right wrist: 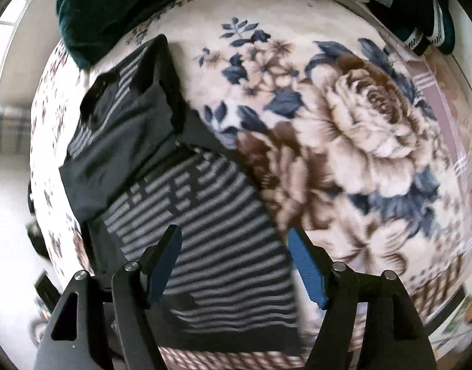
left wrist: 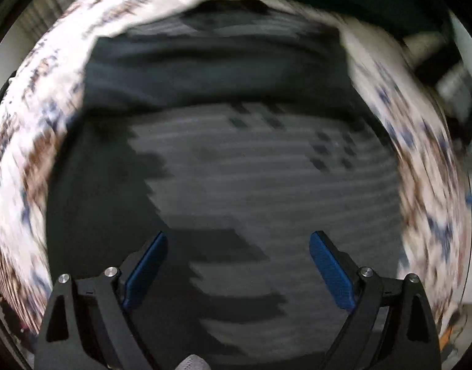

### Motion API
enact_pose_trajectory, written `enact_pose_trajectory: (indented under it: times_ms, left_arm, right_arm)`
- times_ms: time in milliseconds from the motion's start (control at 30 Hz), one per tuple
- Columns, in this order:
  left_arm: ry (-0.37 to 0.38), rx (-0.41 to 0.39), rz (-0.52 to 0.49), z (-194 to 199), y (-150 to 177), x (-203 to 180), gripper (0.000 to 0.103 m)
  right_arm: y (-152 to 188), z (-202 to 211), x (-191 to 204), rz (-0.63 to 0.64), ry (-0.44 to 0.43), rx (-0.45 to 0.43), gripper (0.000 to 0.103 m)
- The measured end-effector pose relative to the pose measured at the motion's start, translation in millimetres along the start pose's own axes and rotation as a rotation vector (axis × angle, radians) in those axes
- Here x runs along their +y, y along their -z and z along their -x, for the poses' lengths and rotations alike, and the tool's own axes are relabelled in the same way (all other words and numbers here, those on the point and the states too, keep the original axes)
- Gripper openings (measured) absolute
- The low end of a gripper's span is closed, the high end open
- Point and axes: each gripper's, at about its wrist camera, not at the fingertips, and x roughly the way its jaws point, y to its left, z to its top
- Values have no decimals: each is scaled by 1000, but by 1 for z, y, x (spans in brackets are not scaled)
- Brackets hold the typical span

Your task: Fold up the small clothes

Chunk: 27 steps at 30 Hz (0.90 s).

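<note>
The striped sweater, dark with grey bands, lies flat on a floral blanket, toward the blanket's left edge as the right wrist view shows it. One plain dark sleeve is folded across the upper part of the body, so that the garment looks partly folded already. In the left wrist view the same sweater fills almost the whole middle of the picture, much blurred, with the blanket showing only as a pale flowered ring around it. The left gripper points nearly straight down at the sweater's striped body; its two blue pads stand far apart, and nothing is between them or pressed by them. I cannot tell whether it is above the cloth or touching it. The right gripper also points steeply down, over the lower hem part of the sweater near its right border, where the cloth meets the blanket. Its jaws are apart, moderately wide, and the blue pads grip nothing; the left pad is over the stripes and the right pad is over the blanket just beside the sweater's edge. At the far edge of the blanket lies a dark green cloth, and at the far right corner a pile of dark clothes with white bands.
</note>
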Motion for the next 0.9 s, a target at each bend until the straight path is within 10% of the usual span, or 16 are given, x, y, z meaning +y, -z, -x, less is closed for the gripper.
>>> enact_pose_trajectory:
  times_ms: [267, 467, 567, 633, 900]
  left_arm:
    - [-14, 120, -103, -26, 83, -169, 94]
    - [-163, 156, -149, -77, 102, -206, 94]
    - [-103, 79, -83, -70, 101, -189, 58]
    - [-108, 34, -81, -61, 100, -181, 6]
    - [-56, -29, 21, -27, 90, -145, 5]
  right_arm:
    - [-23, 10, -70, 154, 20, 51, 74]
    - [-47, 10, -105, 176, 14, 70, 74]
    - [-64, 0, -104, 214, -30, 81, 74]
    - [-81, -13, -94, 230, -80, 95, 74]
    - [-172, -79, 9, 323, -285, 137, 74]
